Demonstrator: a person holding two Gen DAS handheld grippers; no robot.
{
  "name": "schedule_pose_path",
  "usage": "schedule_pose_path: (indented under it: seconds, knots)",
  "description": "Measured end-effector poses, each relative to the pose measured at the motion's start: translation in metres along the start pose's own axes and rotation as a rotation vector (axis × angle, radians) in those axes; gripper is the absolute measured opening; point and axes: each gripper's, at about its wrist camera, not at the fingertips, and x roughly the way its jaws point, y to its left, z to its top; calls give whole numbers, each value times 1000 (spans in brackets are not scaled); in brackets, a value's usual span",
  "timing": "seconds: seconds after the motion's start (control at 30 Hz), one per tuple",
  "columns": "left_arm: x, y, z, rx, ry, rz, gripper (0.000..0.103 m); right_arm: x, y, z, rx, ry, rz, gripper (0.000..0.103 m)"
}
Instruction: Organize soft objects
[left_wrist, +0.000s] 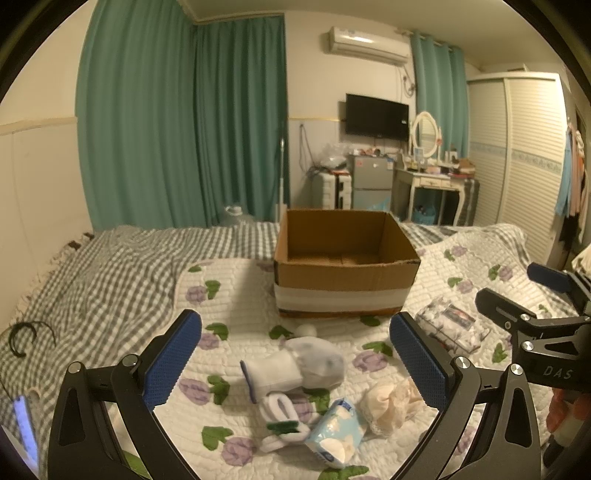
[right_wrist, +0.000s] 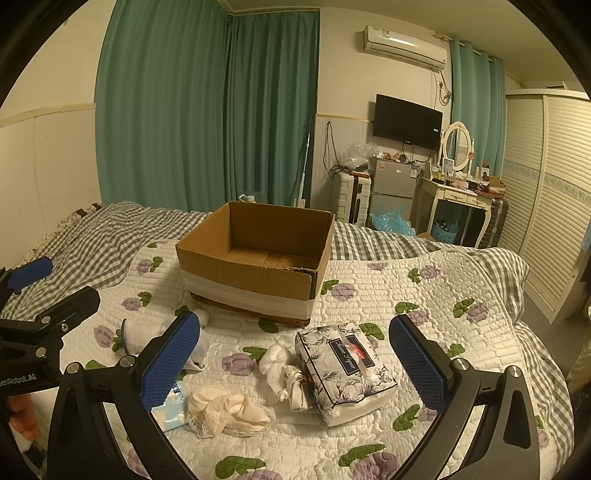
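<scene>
An open, empty cardboard box (left_wrist: 345, 275) (right_wrist: 255, 266) stands on the floral quilt. In front of it lie soft items. A rolled white and grey sock (left_wrist: 299, 365), a small white sock pair (left_wrist: 282, 417), a blue tissue pack (left_wrist: 334, 432) (right_wrist: 171, 406) and a cream lace cloth (left_wrist: 388, 402) (right_wrist: 225, 408) sit under my open, empty left gripper (left_wrist: 295, 362). A floral tissue pack (right_wrist: 345, 369) (left_wrist: 452, 325) and a knotted white cloth (right_wrist: 282, 373) sit under my open, empty right gripper (right_wrist: 295, 360).
The quilt (right_wrist: 424, 295) covers a grey checked bed (left_wrist: 110, 266). A black hair band (left_wrist: 22, 336) lies at the left. Green curtains, a fridge, a dressing table and a wardrobe stand beyond the bed.
</scene>
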Motion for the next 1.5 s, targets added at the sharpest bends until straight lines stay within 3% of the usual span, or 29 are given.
schedule_pose_path:
  seconds: [0.27, 0.47, 0.97, 1.13, 1.2, 1.3, 1.37, 1.5]
  knots:
    - [-15, 2, 6, 13, -21, 4, 103, -21, 3, 9, -6, -26, 16, 103]
    - [-11, 6, -2, 8, 11, -2, 103, -11, 12, -4, -31, 14, 44, 103]
    - [51, 21, -62, -19, 250, 18, 103, 92, 52, -84, -93, 373, 173, 102]
    - [60, 22, -70, -15, 289, 26, 103, 116, 46, -92, -22, 423, 187, 84]
    - [63, 20, -73, -15, 300, 22, 103, 121, 43, -91, 27, 445, 228, 59]
    - [62, 15, -75, 4, 308, 15, 103, 120, 39, -90, 45, 449, 251, 34]
    - [61, 10, -75, 23, 303, 13, 103, 112, 35, -87, 54, 424, 253, 27]
    - [56, -2, -78, 40, 307, -32, 102, 91, 26, -79, 53, 374, 234, 27]
